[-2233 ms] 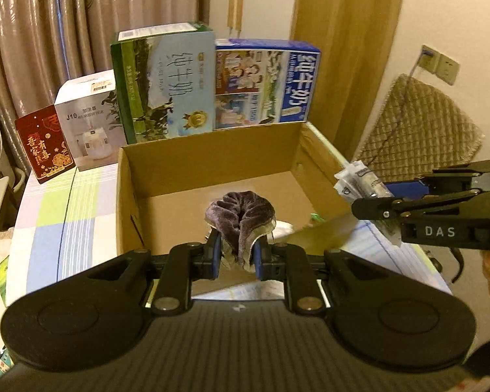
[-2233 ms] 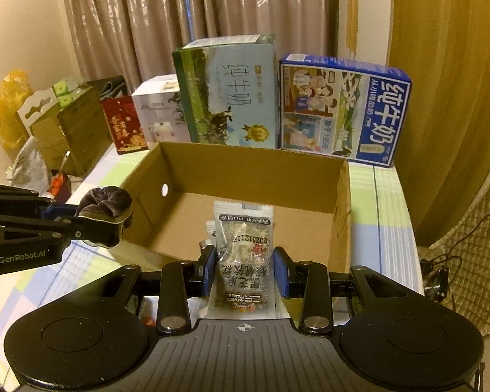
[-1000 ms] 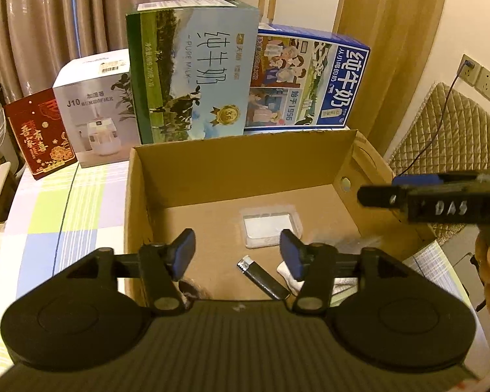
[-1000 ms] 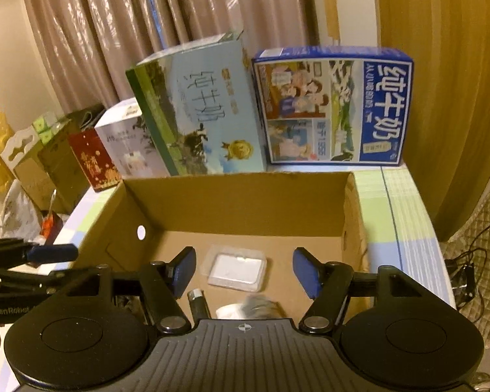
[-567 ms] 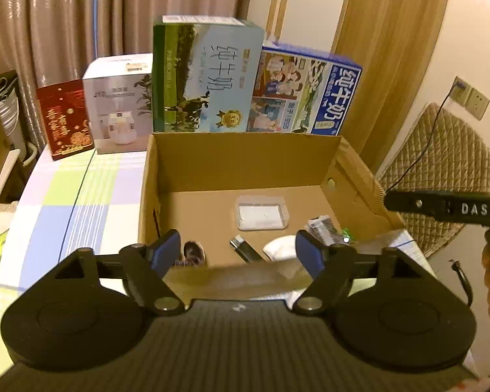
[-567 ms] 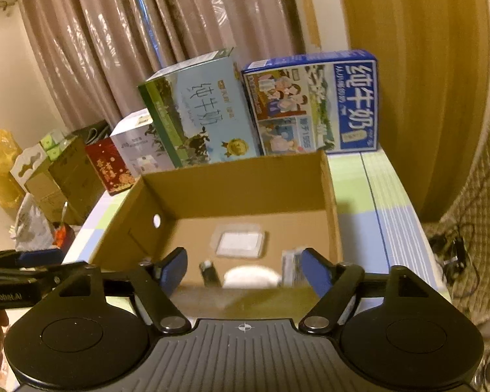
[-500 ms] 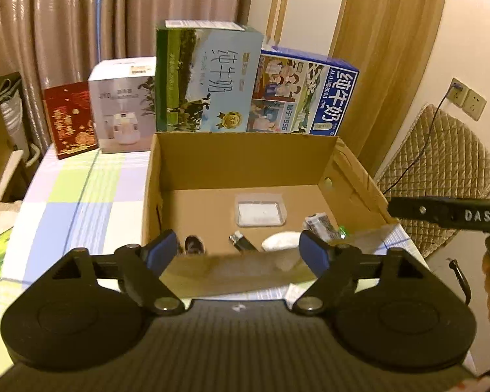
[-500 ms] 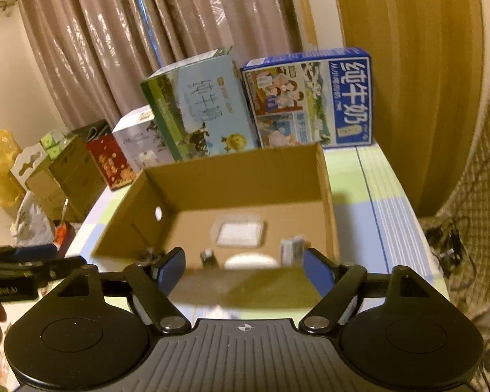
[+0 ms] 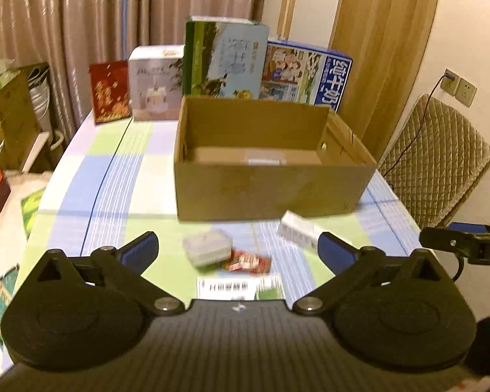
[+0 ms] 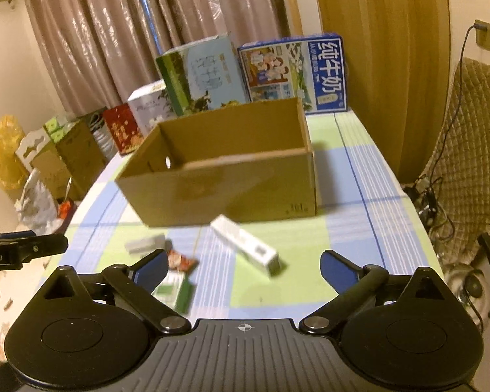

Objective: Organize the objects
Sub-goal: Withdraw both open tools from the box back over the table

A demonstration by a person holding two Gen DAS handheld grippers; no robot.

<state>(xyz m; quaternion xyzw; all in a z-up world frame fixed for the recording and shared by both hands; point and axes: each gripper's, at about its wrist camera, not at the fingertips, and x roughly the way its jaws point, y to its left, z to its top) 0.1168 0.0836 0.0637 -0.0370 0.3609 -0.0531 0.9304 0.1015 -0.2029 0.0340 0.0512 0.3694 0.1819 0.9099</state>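
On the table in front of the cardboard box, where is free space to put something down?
The table is bare to the right of the long white box, up to the table's right edge. It is bare also to the left of the cardboard box. Crowded: clear case, red packet and green-white pack lie close together.

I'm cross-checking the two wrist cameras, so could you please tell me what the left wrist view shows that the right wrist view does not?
Only the left wrist view shows the clear plastic case lying inside the cardboard box. Only the right wrist view shows the yellow bag beside the table. Both show the long white box, the red snack packet and the green-and-white carton on the checked tablecloth before the box.
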